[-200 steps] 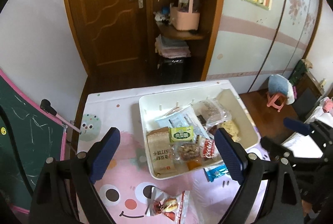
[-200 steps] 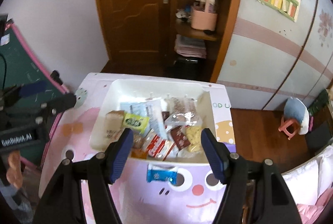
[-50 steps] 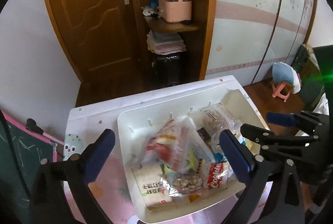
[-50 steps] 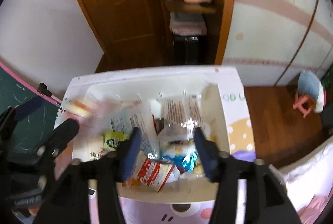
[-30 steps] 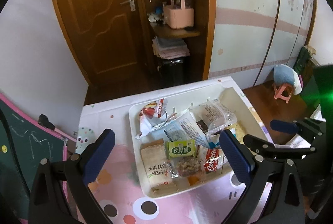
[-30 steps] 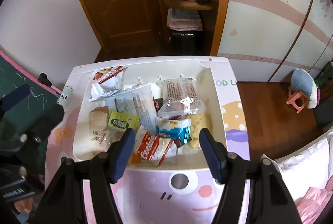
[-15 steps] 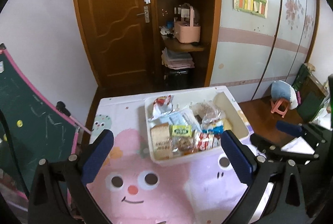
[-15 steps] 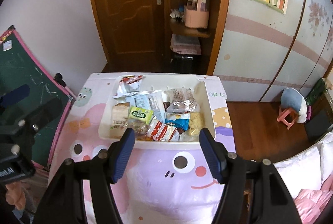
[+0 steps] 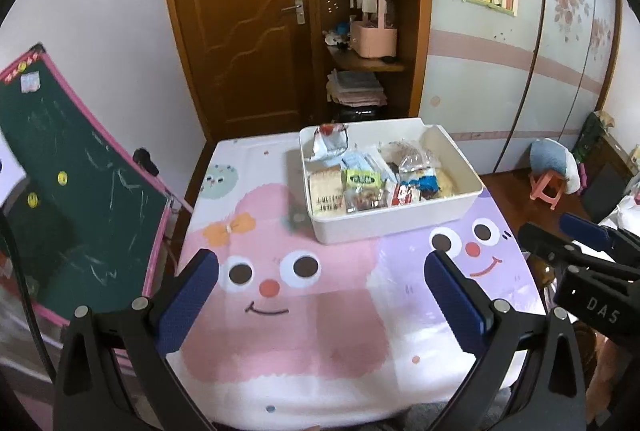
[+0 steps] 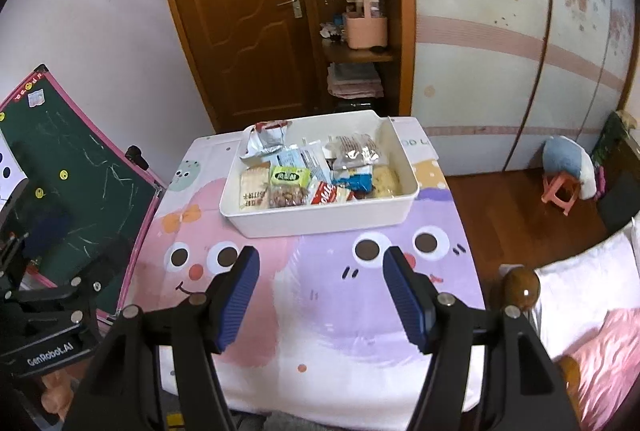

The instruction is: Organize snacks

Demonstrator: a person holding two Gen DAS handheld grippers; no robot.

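Observation:
A white plastic bin [image 9: 400, 219] [image 10: 320, 219] stands at the far end of a small table with a pink and purple cartoon cloth [image 9: 320, 311] [image 10: 340, 311]. Several wrapped snacks fill it, among them a green packet [image 9: 362, 179] [image 10: 290, 177] and a red-and-silver bag [image 9: 329, 143] [image 10: 266, 141] at its far left corner. My left gripper [image 9: 322, 295] hangs open over the near part of the table, nothing between its fingers. My right gripper [image 10: 322, 299] is open too, well short of the bin. The right gripper also shows at the right edge of the left wrist view.
A green chalkboard [image 9: 60, 191] [image 10: 72, 183] leans at the table's left side. Behind the table are a wooden door [image 9: 240, 31] and a corner shelf [image 9: 368, 51]. A pink stool [image 10: 560, 193] stands on the wooden floor at right, bedding [image 10: 592, 331] at near right.
Both grippers have pulled back from the bin toward the table's near edge. The bin now looks smaller and farther. The snacks in it have not moved.

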